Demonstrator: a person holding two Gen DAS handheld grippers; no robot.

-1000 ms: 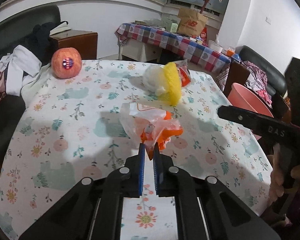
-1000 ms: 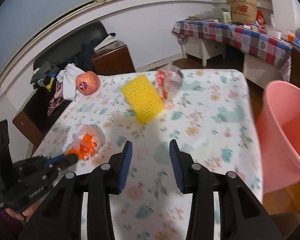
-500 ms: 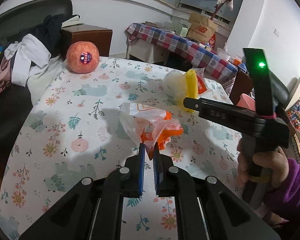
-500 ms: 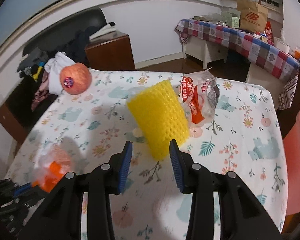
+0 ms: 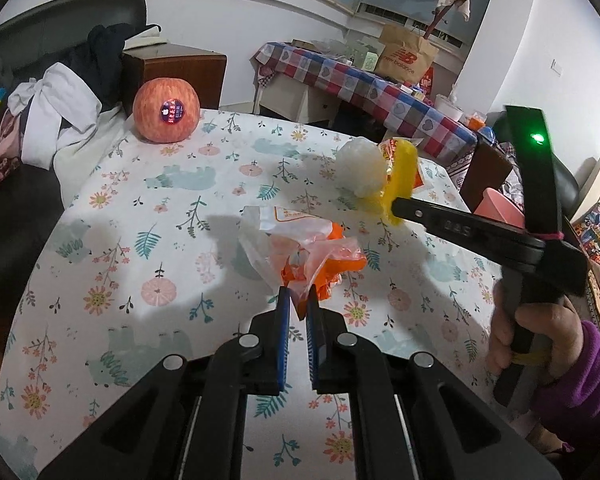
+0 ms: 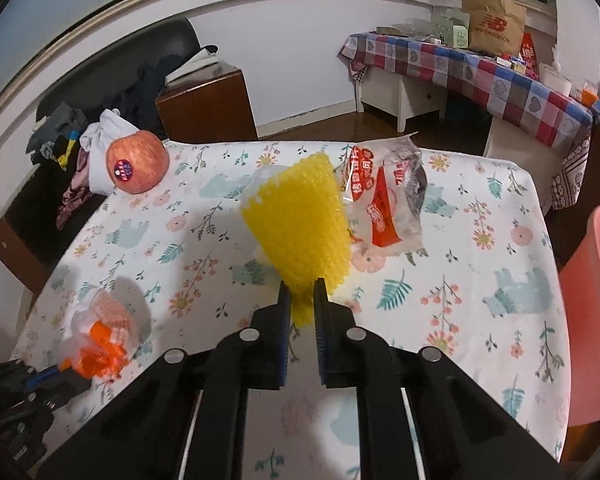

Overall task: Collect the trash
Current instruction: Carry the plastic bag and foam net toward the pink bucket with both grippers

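- My right gripper point(image 6: 300, 300) had just pinched shut on the yellow foam net sleeve point(image 6: 300, 232), near the round red apple point(image 6: 138, 161).
- It looked light and squashy, so I held its edge.
- My left gripper point(image 5: 297, 304) pinched the crinkly orange-and-clear plastic bag point(image 5: 304, 254).

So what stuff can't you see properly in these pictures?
- Pink bin: cut off by the right wrist view's edge, inside hidden.
- White lump: nearly hidden behind the yellow foam net in the right wrist view.
- Sticker on the apple: print too small to read.
- Contents of the orange wrapper: crumpled plastic hides them.
- Clutter on the checkered table: too far and small.
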